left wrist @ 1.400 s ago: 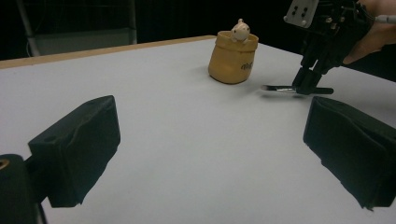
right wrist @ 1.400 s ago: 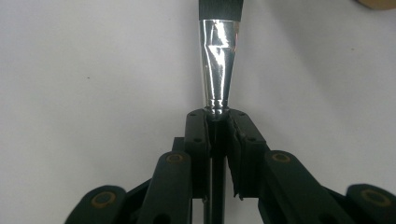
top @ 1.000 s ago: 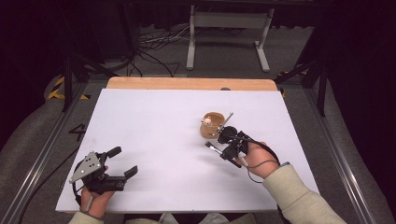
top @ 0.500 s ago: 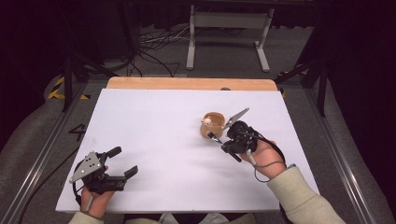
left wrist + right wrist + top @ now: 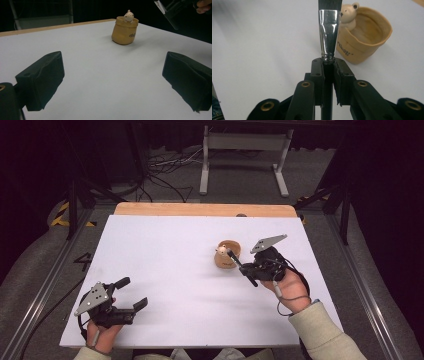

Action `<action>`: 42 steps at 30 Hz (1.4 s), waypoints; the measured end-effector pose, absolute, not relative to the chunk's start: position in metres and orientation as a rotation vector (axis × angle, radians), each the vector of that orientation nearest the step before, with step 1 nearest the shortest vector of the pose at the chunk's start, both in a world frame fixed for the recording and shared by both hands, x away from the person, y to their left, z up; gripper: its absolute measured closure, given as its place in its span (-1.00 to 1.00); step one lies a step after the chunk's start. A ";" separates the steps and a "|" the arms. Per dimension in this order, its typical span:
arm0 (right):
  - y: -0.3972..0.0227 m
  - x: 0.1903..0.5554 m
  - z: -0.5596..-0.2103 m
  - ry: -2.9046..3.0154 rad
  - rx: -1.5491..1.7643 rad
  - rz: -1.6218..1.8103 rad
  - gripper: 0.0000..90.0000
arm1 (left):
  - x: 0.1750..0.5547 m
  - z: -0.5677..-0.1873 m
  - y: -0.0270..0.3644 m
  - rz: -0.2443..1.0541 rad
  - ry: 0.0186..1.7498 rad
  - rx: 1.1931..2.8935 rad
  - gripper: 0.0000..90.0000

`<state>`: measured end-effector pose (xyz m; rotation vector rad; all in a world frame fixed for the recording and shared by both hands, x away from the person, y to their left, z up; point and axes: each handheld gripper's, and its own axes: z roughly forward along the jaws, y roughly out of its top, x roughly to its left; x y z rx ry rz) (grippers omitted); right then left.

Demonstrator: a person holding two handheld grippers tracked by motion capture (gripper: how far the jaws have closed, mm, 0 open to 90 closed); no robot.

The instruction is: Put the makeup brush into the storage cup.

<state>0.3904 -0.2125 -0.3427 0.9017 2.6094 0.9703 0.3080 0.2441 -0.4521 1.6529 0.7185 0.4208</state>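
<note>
A tan sack-shaped cup (image 5: 229,255) with a small bear figure (image 5: 219,251) on its rim stands on the white table, right of centre. Just right of it, my right gripper (image 5: 246,268) is shut on a flat paintbrush (image 5: 235,257), whose bristle end reaches the cup's rim. In the right gripper view the brush's metal ferrule (image 5: 329,32) rises from the closed jaws of the gripper (image 5: 328,67), in front of the cup (image 5: 367,40) and the bear (image 5: 349,12). My left gripper (image 5: 132,292) rests open at the near left corner. Its view faces the cup (image 5: 124,31) from a distance.
The white sheet (image 5: 165,255) covers the table, with a wooden strip (image 5: 200,210) along the far edge. Beyond it are a metal stand (image 5: 245,150) and cables on the floor. Metal rails run along both sides of the table.
My right hand has risen and shifted right with the brush, still shut on it. The cup and my left gripper have not moved.
</note>
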 end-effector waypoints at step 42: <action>-0.225 0.384 -0.352 2.002 0.861 1.468 0.76 | 0.310 -0.452 0.243 0.433 0.708 1.656 -0.91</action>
